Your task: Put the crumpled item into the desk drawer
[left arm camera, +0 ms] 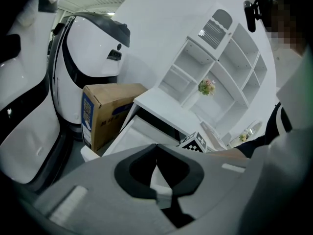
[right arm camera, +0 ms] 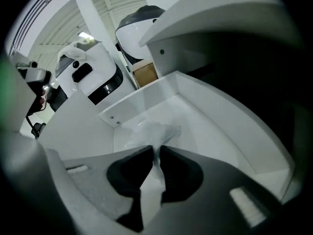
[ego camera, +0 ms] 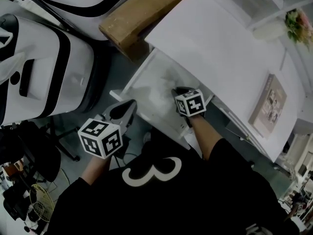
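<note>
1. One white desk (ego camera: 220, 48) fills the upper right of the head view, above a grey floor (ego camera: 111, 65). A white shelf unit (left arm camera: 215, 77) rises behind it.
2. Two white machines with black trim (ego camera: 44, 72) stand to the left of the desk.
3. One cardboard box (ego camera: 142, 13) sits between the machines and the desk.
4. One drawer (ego camera: 142, 82) is pulled out from under the desktop.
5. One flat book (ego camera: 269, 106) lies on the desktop, well away from the drawer.
6. Of the two grippers, the right gripper (right arm camera: 157, 153) reaches inside the drawer, its jaws pinching the crumpled item (right arm camera: 154, 131). The left gripper (left arm camera: 156, 166) hangs outside the drawer's front, jaws pressed together on nothing.
7. The one crumpled item, white and thin, hangs from the right jaws just over the drawer's floor.
</note>
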A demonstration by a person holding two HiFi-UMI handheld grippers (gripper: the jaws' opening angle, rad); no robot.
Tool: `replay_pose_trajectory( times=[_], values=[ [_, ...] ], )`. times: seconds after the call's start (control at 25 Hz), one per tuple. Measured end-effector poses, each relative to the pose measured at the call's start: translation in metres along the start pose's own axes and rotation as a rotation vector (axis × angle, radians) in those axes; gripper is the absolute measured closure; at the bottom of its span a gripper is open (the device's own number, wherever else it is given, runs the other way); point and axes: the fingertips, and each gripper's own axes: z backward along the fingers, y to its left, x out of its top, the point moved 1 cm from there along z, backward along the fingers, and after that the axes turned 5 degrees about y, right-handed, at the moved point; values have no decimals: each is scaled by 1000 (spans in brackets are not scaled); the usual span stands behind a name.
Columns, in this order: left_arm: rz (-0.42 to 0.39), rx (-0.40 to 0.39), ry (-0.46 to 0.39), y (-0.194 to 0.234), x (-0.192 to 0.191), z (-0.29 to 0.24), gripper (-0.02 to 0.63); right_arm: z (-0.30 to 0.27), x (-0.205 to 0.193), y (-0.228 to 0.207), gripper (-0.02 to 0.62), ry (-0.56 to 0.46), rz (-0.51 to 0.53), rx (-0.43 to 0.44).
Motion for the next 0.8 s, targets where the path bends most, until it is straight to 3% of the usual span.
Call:
replay_pose_trajectory(
  times=[0.44,0.8],
  values=[
    [17,8,11,16,0,-9,597,-31,-13,-19,530,53,-75,-41],
    [3,17,2,23,11,-10,597,-30,-13,-20,437,50,-100,-53]
  ],
)
